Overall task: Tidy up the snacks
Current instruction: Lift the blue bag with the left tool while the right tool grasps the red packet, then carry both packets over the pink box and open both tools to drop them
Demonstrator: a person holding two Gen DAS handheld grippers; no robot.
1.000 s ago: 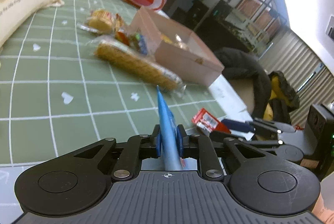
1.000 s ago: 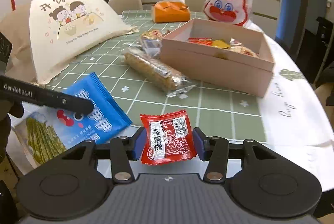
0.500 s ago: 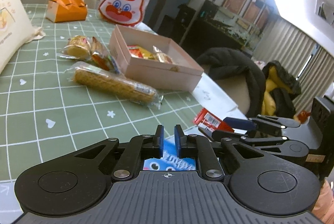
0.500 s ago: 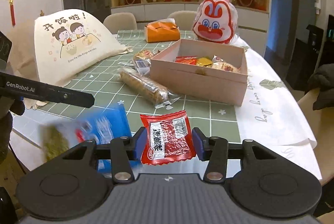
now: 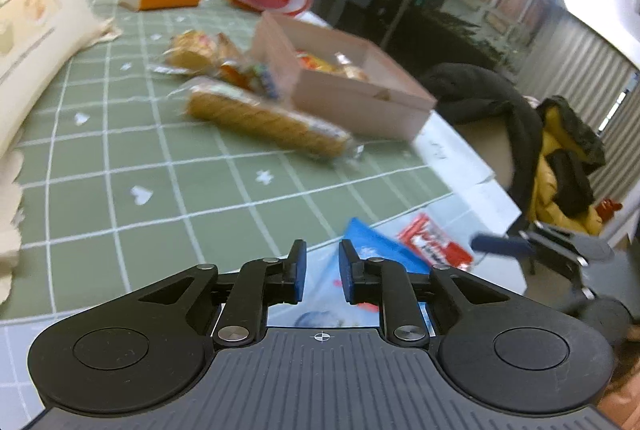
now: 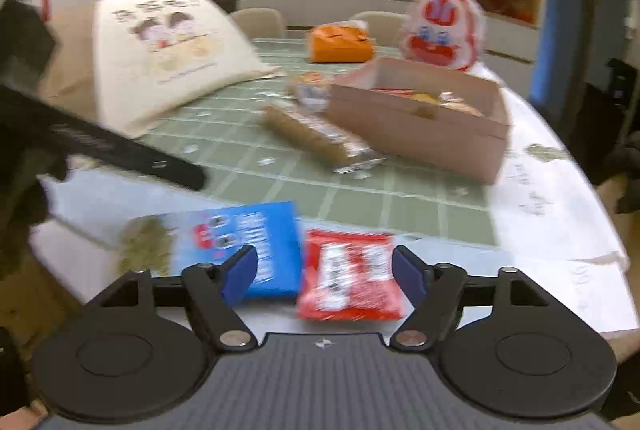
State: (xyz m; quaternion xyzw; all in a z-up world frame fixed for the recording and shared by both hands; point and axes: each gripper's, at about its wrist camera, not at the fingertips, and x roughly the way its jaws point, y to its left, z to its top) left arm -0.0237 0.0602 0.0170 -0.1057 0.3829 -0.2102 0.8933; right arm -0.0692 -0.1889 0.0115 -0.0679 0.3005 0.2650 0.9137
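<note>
At the near edge of the worktop (image 6: 560, 213) your jaws are opening: the blue packet (image 6: 248, 242) and red packet (image 6: 348, 274) now lie released, side by side, not yet in the box (image 6: 420, 133)

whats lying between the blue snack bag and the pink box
In the right wrist view, the long wafer pack lies on the green cloth between the blue snack bag and the pink box, close by the box's front.
</note>
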